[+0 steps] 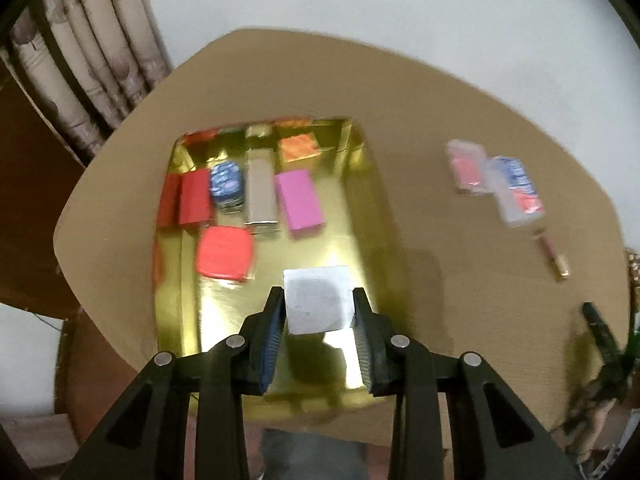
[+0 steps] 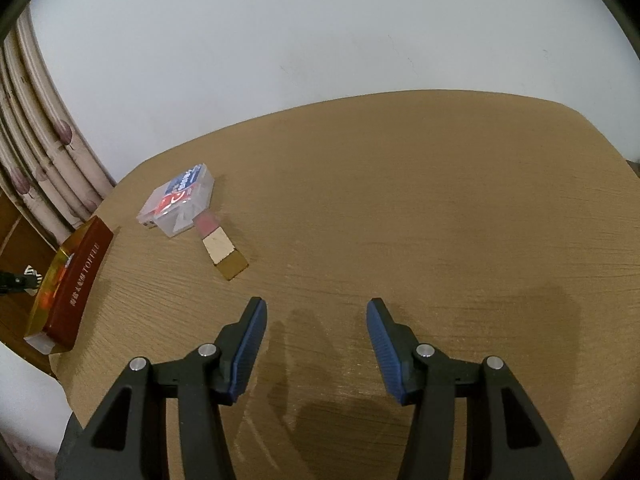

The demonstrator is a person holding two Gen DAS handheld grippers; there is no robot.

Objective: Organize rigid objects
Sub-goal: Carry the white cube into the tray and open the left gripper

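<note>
Jaws of the left gripper (image 1: 318, 308) are closed on a white block (image 1: 318, 300), one pad against each side face, and hold it above the near end of the gold tray (image 1: 372, 208). Jaws of the right gripper (image 2: 316, 334) stand wide apart with nothing between them, low over bare bench (image 2: 440, 200).

Judging by its flat faces and crisp corners, the white block should handle as a stiff, light thing; its sides look smooth, so a squeeze across the two parallel faces near the middle, as now, seems the safest hold against slipping or twisting.

Only the left wrist view shows the tray's inside: a red box (image 1: 194, 198), a blue-patterned tin (image 1: 227, 182), a grey box (image 1: 260, 192), a pink box (image 1: 300, 200), an orange packet (image 1: 298, 148) at the far end and a rounded red case (image 1: 225, 256) nearer. That view is smeared by motion, so the exact kinds are uncertain.

Sharper is the right wrist view, which alone shows the tray's brown outer wall with lettering, far left. It also shows the clear plastic cases (image 2: 178, 208) with red and blue cards inside and a lipstick (image 2: 222, 250) touching them, still out on the bench.
</note>
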